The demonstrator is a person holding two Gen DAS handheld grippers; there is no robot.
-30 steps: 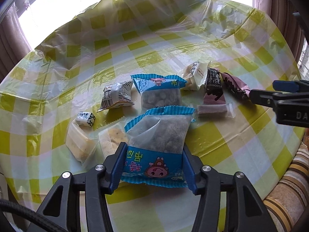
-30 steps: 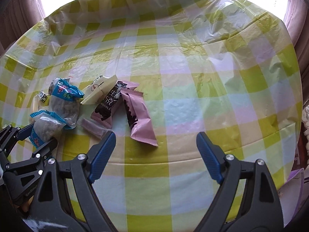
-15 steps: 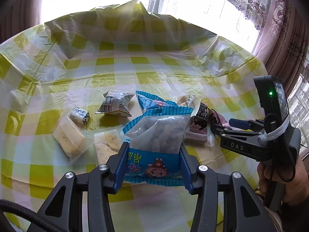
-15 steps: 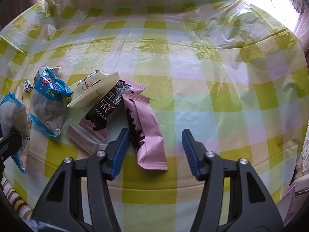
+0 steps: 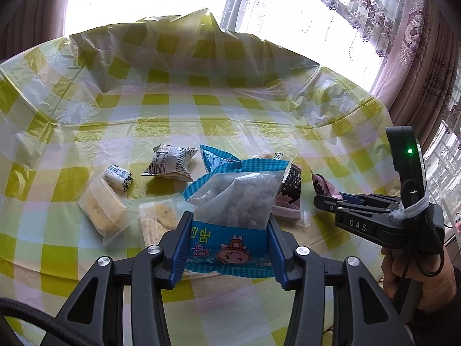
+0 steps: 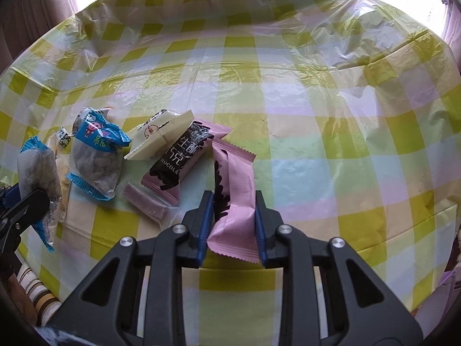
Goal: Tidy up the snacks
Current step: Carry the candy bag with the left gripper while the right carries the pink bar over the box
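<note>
On the left of the desk (image 5: 86, 155), under its yellow-checked plastic cover, lie two clear-wrapped biscuit bars (image 5: 102, 212), side by side. Just beyond them sits a small black-and-white candy (image 5: 118, 177) and, to its right, a printed white pouch (image 5: 171, 163). The left claw (image 5: 229, 249) is pinching the blue-edged snack bag (image 5: 233, 210) by its lower end, both blue pads pressed against the bag's sides, with the bag's clear upper part standing up in front of the camera. A second blue bag (image 6: 96, 155) of the same kind lies on the desk behind it. To its right come a cream packet (image 6: 160, 138), partly resting on a pink chocolate pack (image 6: 181, 161) with dark printing, and a small clear-wrapped purple bar (image 6: 147, 204) near the desk's front edge. Furthest right, the right claw (image 6: 232, 226) is pressed against the sides of a pink wrapper (image 6: 236, 199), gripping its near end; the wrapper's far end points away toward the chocolate pack, and I cannot tell whether it is lifted off the cover.
</note>
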